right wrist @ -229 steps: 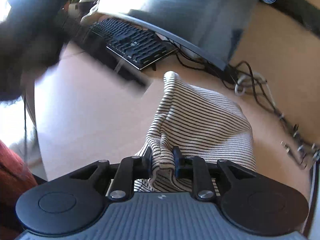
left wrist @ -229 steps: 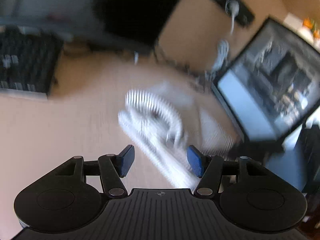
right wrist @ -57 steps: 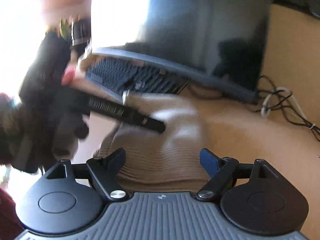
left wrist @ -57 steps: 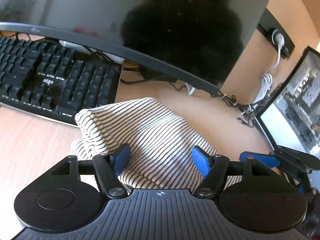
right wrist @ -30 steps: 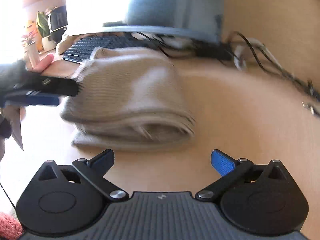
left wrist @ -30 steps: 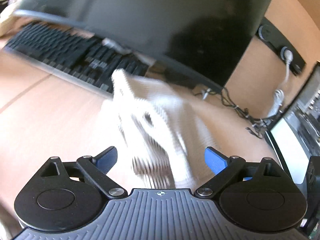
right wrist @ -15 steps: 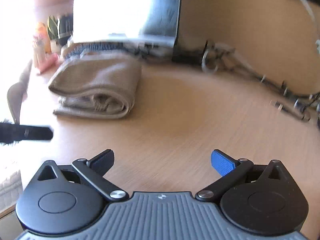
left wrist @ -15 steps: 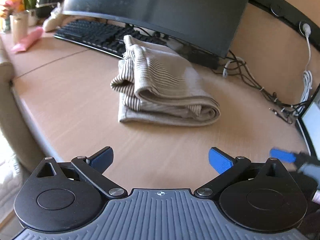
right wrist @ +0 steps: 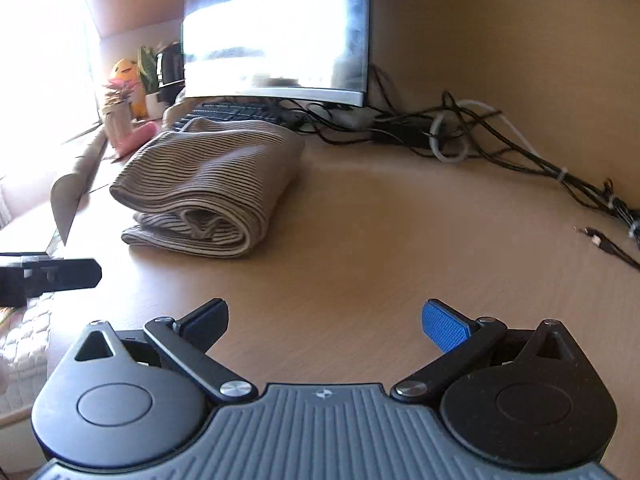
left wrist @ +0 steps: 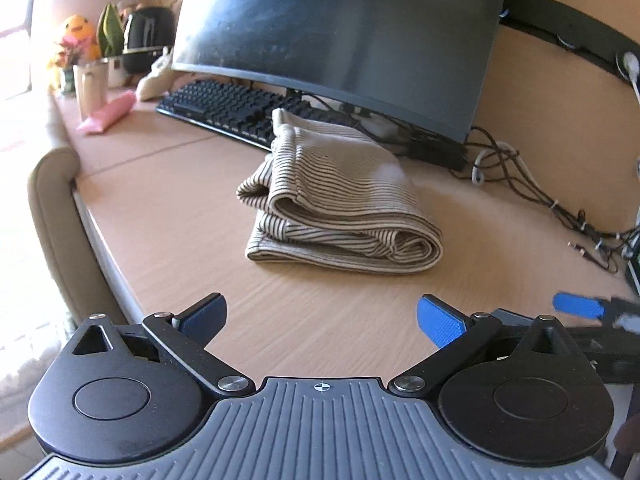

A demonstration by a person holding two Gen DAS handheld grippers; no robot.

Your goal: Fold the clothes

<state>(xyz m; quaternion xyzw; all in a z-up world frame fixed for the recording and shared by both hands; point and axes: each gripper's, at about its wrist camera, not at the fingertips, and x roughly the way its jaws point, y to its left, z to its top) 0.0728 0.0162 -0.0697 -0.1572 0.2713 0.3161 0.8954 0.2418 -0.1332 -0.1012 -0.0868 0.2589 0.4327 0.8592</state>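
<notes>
in the left wrist view, the left tongs (left wrist: 322,318) are hanging released over the tabletop (left wrist: 168,216), blue pads spread wide and gripping nothing. the striped garment (left wrist: 340,196) is lying folded in a thick bundle ahead of the tongs, well apart from them, its long axis running from the far left toward the near right, the rolled fold facing right and the open layered edges facing left. beyond it a black keyboard (left wrist: 236,110) is sitting under a dark curved monitor (left wrist: 344,28). far off to the left a cup (left wrist: 91,86) is standing beside a pink item (left wrist: 107,114); its contents cannot be made out. one blue pad of the right tongs (left wrist: 578,306) is poking in at the right edge.

in the right wrist view, the right tongs (right wrist: 324,322) are likewise released and empty. the striped garment (right wrist: 212,184) is resting ahead and to the left, apart from the pads, its rolled end facing the camera. cables (right wrist: 500,140) are trailing ahead to the right. no writing is legible in either view.
</notes>
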